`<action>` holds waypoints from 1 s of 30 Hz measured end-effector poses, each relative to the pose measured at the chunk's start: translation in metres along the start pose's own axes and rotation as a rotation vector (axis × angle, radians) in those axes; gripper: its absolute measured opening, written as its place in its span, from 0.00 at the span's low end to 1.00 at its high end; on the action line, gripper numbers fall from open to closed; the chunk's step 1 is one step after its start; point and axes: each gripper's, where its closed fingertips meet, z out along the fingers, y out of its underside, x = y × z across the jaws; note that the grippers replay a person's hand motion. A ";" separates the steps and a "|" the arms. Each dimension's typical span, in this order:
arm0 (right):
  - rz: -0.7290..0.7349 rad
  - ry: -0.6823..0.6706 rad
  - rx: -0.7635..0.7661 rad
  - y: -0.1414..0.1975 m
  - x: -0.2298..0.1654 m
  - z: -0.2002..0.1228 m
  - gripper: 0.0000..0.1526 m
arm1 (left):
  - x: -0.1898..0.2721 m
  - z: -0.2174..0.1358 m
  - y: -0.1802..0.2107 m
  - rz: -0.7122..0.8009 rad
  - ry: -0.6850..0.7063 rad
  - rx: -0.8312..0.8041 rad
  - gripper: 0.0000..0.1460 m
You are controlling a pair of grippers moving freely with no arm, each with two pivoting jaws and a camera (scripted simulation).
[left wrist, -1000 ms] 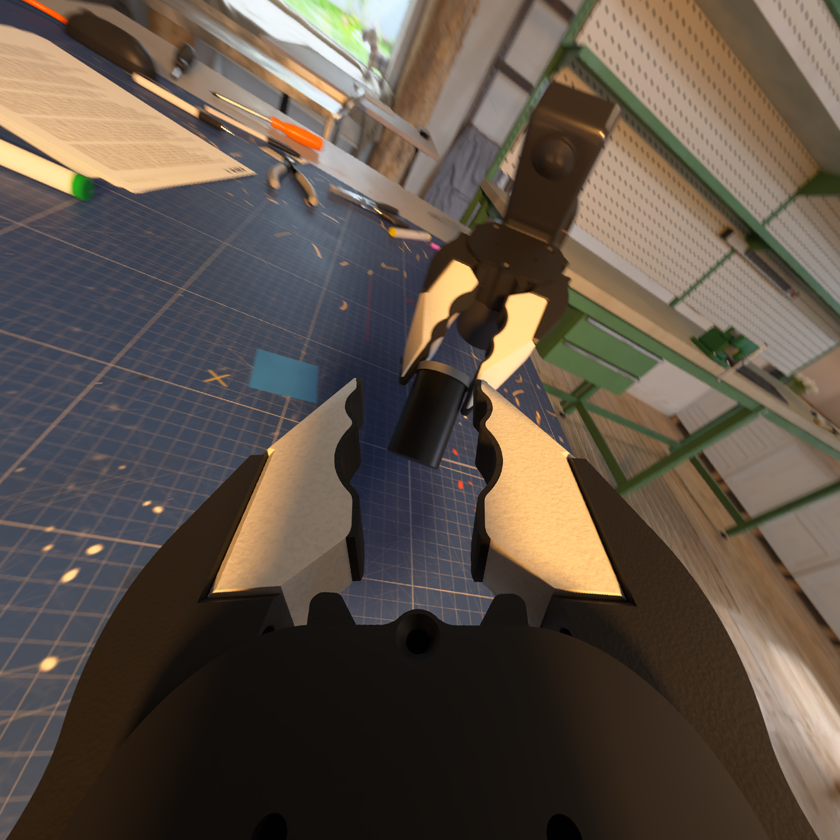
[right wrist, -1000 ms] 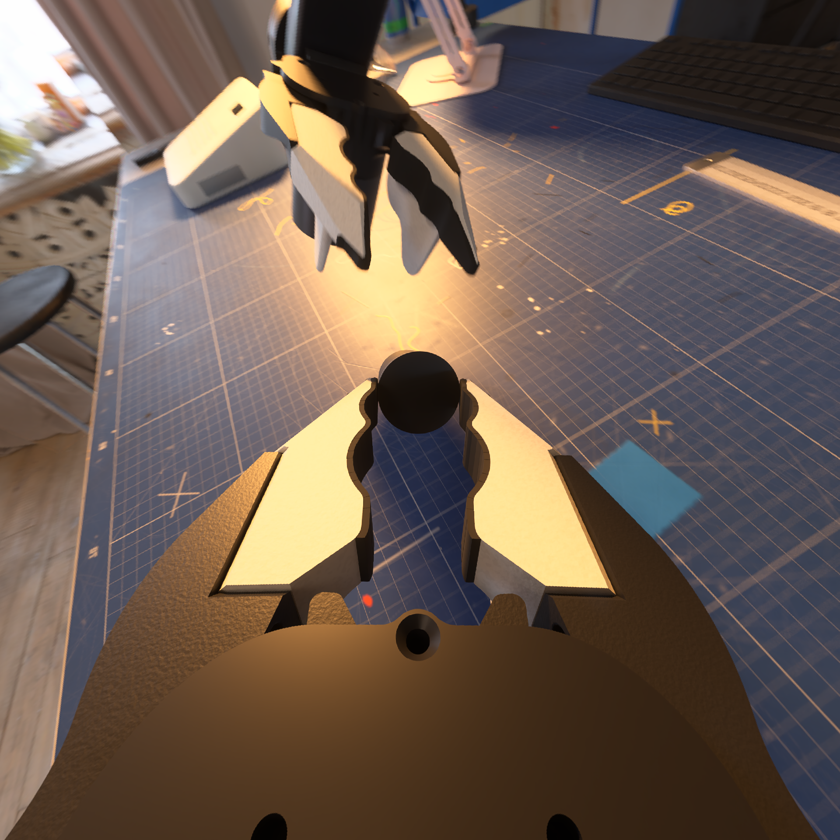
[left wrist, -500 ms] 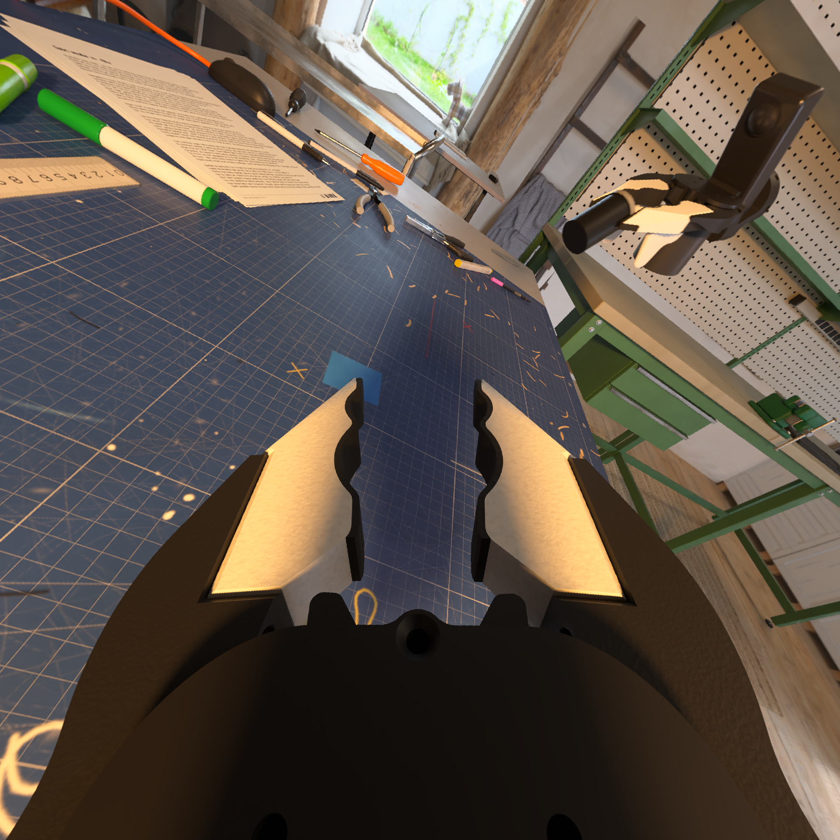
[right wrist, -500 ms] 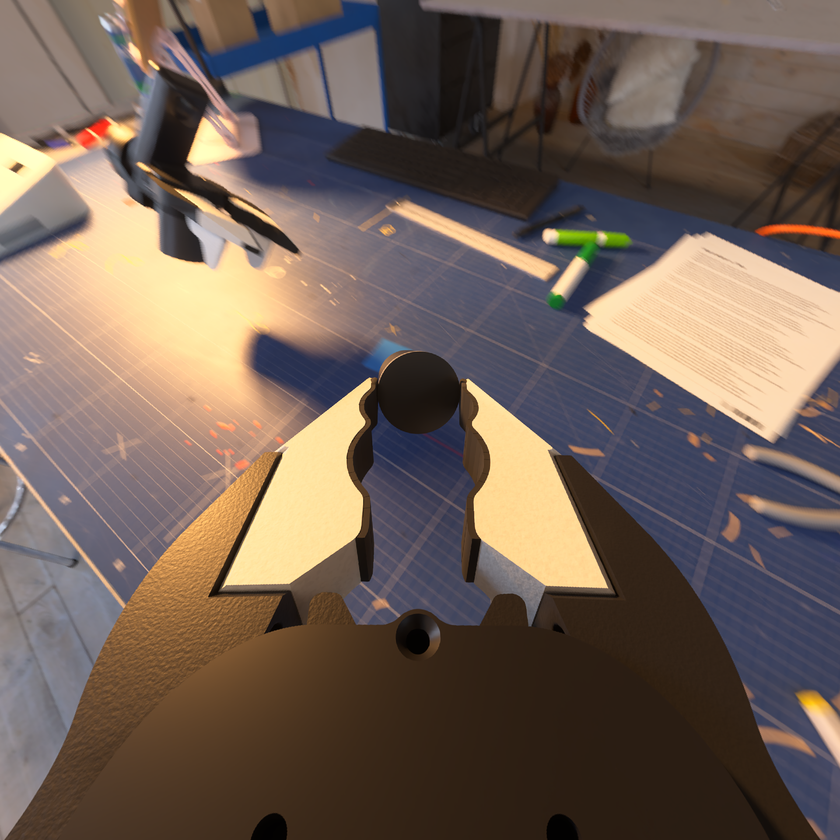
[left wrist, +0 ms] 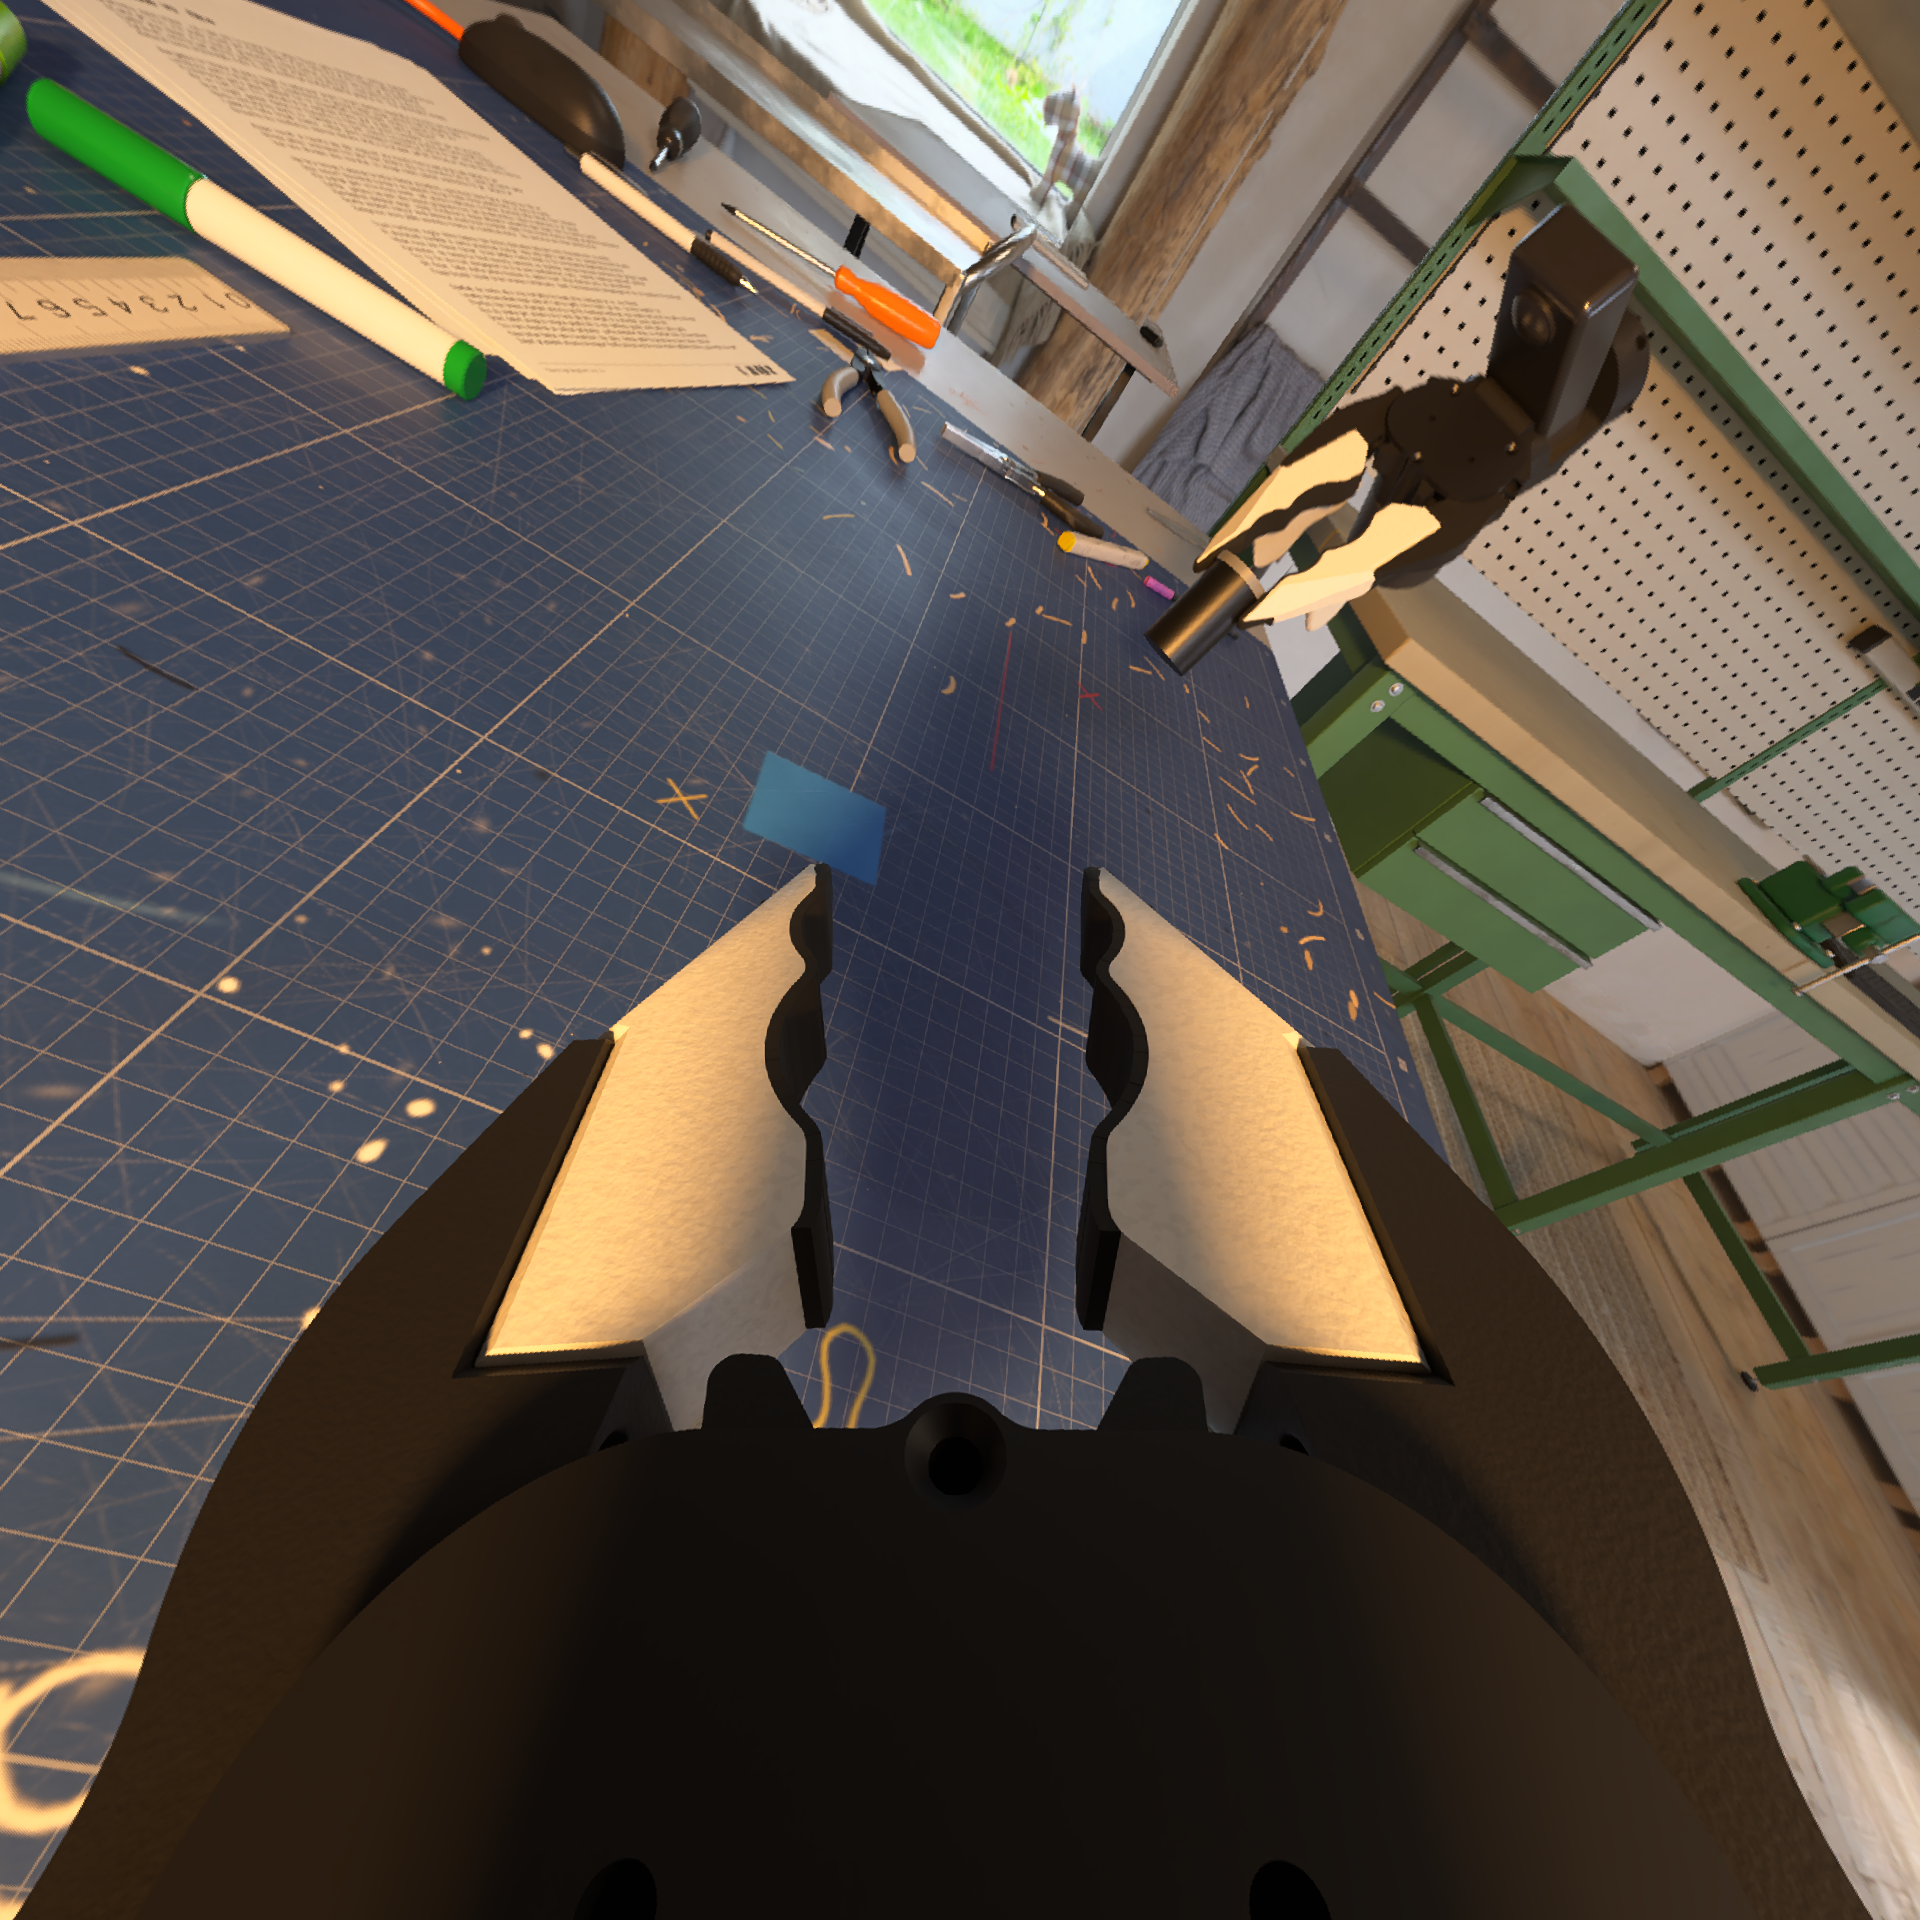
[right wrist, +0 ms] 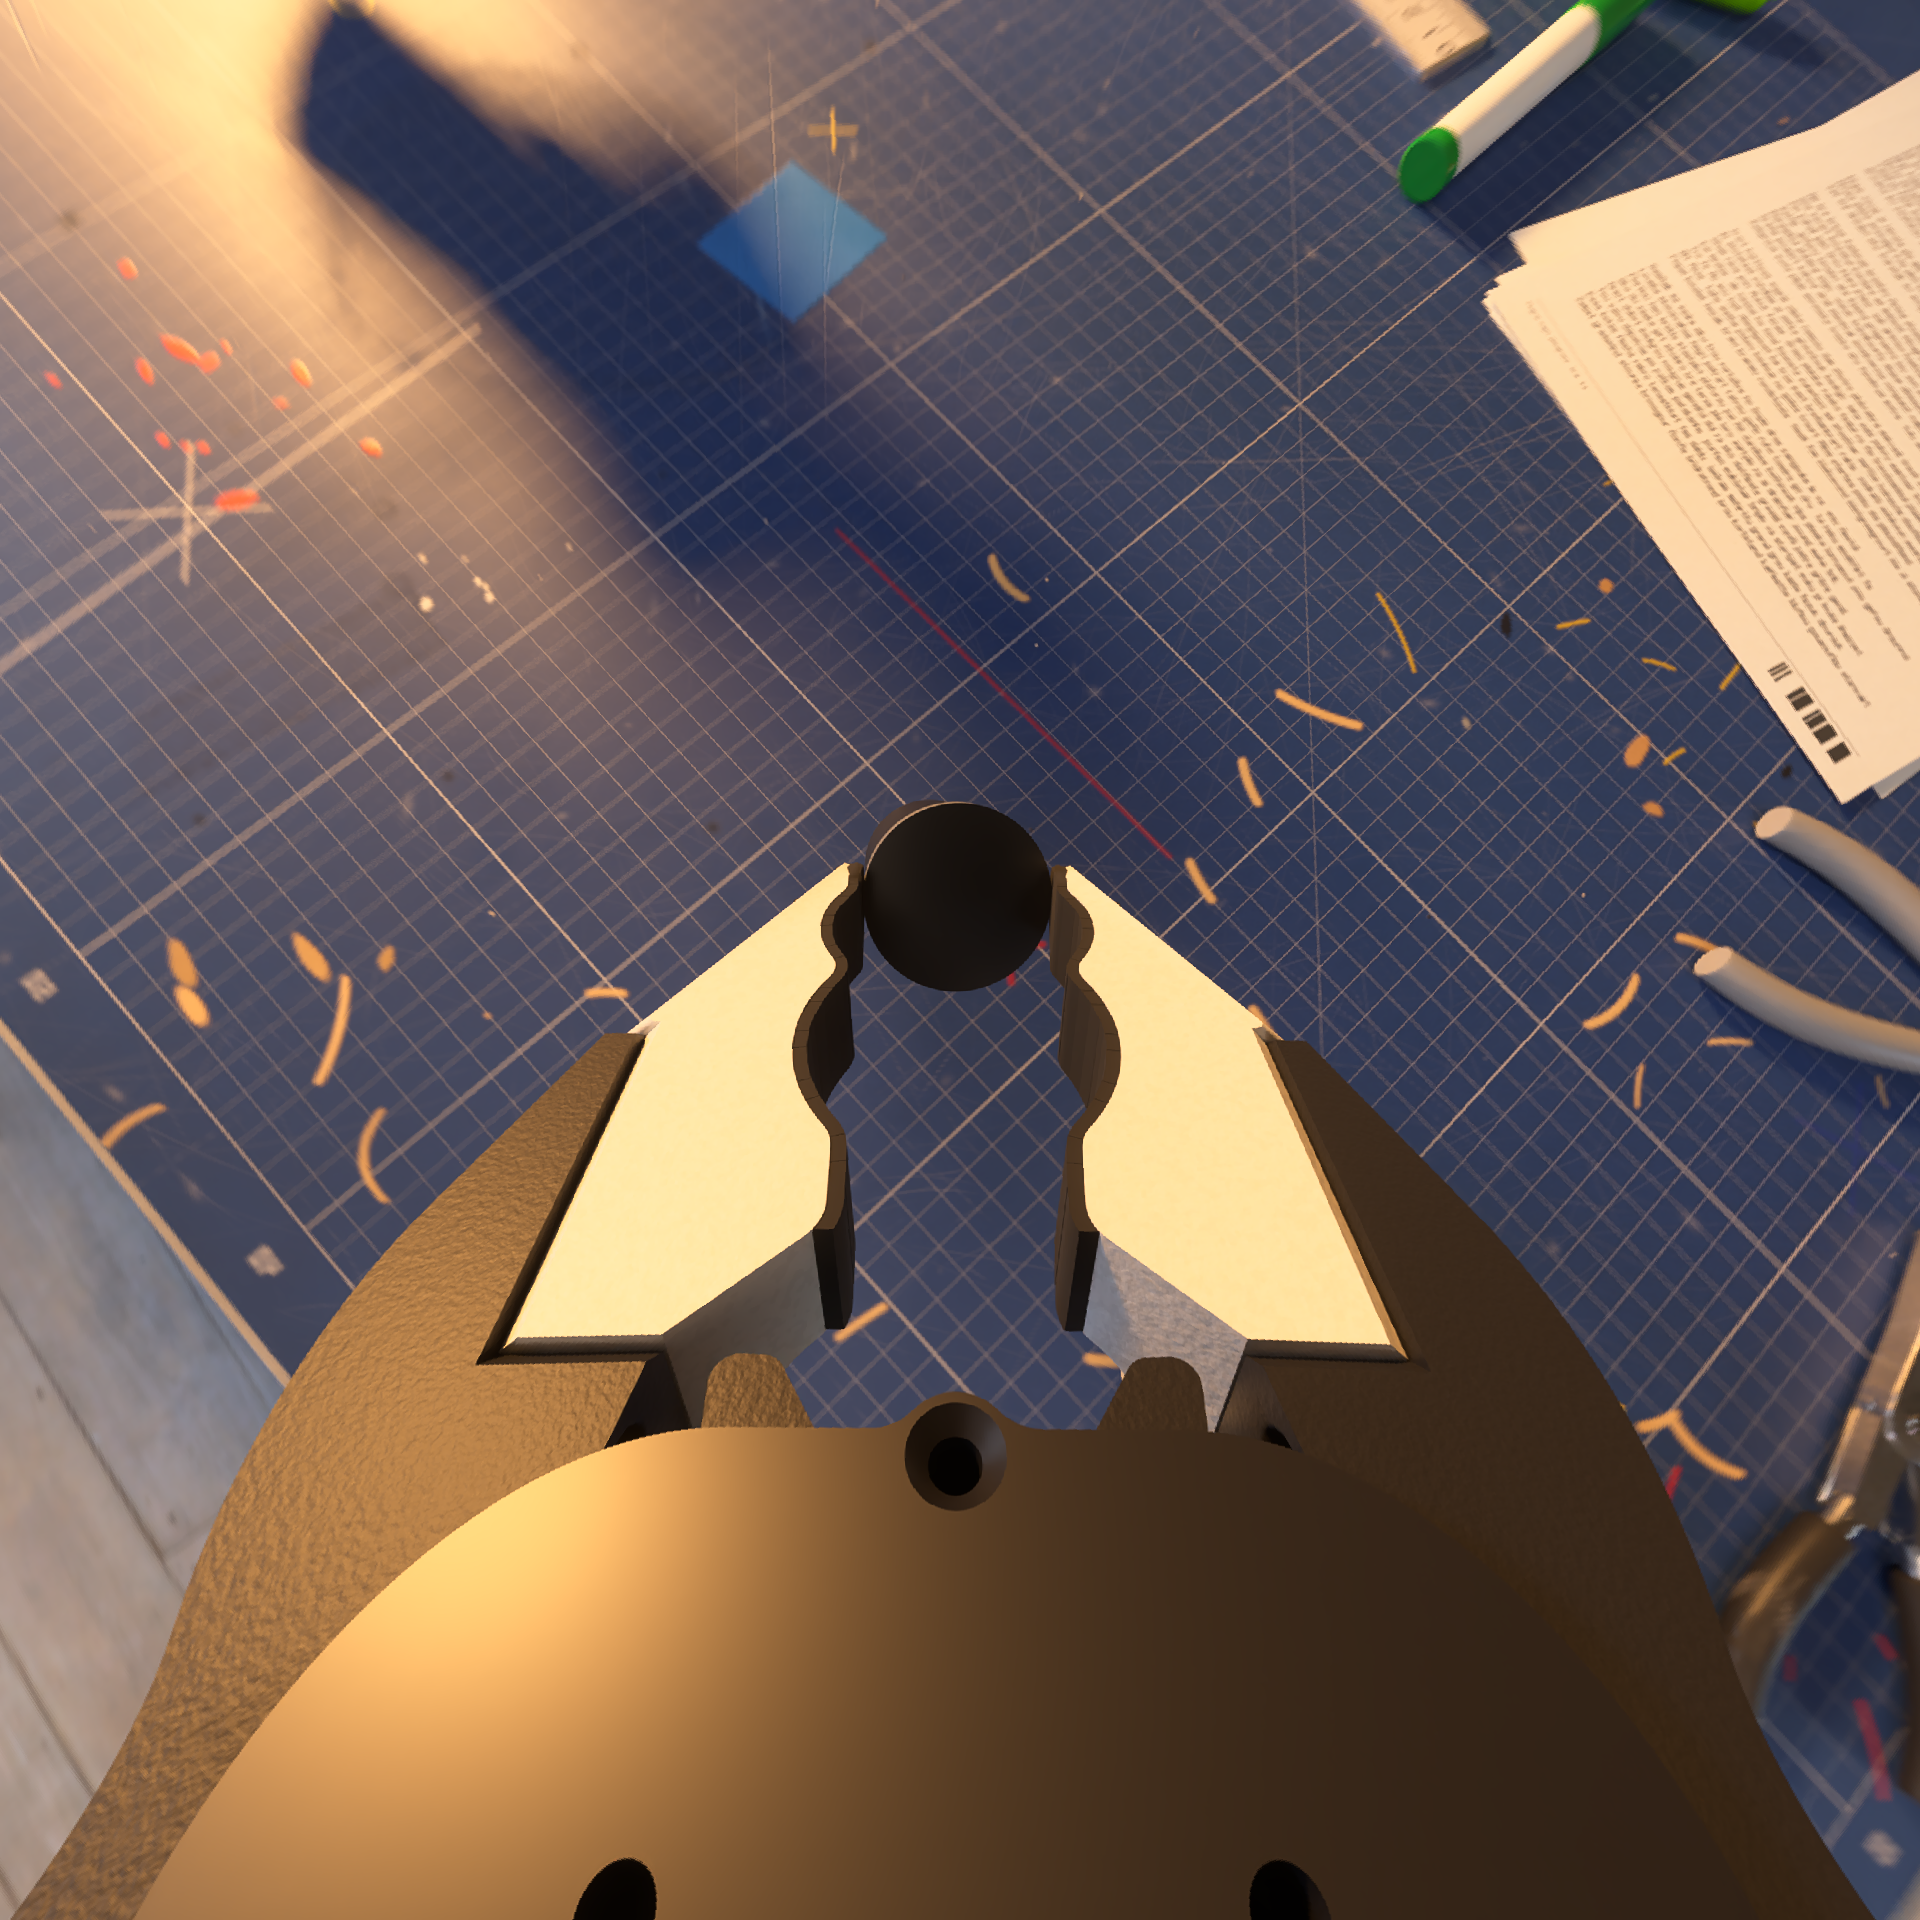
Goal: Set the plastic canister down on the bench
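The plastic canister is a small black cylinder held end-on between the tips of my right gripper, which is shut on it above the blue cutting mat. In the left wrist view the canister hangs tilted, its free end low over the mat's far right edge, with the right gripper behind it. My left gripper is open and empty, low over the mat, just short of a light blue square patch.
A paper stack, a green-capped marker and grey-handled pliers lie on the mat to the right. A ruler, an orange screwdriver and shavings lie farther off. A green bench with pegboard stands past the mat's right edge.
My right gripper has swung down with the canister towards the mat's far right edge and now looks steeply down at the mat. My left gripper has hardly moved and stays open.
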 end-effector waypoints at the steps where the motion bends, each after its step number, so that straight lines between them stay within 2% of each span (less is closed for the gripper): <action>1: -0.020 -0.005 -0.028 0.001 0.003 0.003 0.23 | -0.001 0.001 0.001 0.000 -0.002 -0.006 0.33; 6: -0.099 0.035 -0.259 0.032 0.020 0.027 0.23 | -0.001 0.002 0.003 0.002 -0.003 -0.019 0.33; 8: -0.098 0.061 -0.273 0.039 0.025 0.031 0.23 | -0.001 0.001 0.003 -0.001 0.002 -0.016 0.33; 11: -0.049 0.079 -0.216 0.038 0.026 0.027 0.23 | 0.000 0.002 0.004 -0.005 0.008 -0.020 0.33; 14: 0.004 0.116 -0.093 0.023 0.024 0.012 0.31 | 0.001 0.003 0.004 -0.007 0.015 -0.027 0.33; 17: 0.030 0.177 0.064 0.002 0.015 -0.007 0.32 | 0.001 0.003 0.004 -0.007 0.011 -0.028 0.33; 21: 0.068 0.258 0.379 -0.029 -0.008 -0.028 0.33 | -0.004 0.006 0.009 0.015 -0.034 -0.050 0.34; 24: 0.132 0.262 0.613 -0.043 -0.026 -0.036 0.34 | -0.014 0.011 0.018 0.063 -0.120 -0.099 0.35; 30: 0.347 0.247 0.714 -0.025 -0.032 -0.032 0.41 | -0.029 0.017 0.036 0.175 -0.320 -0.189 0.38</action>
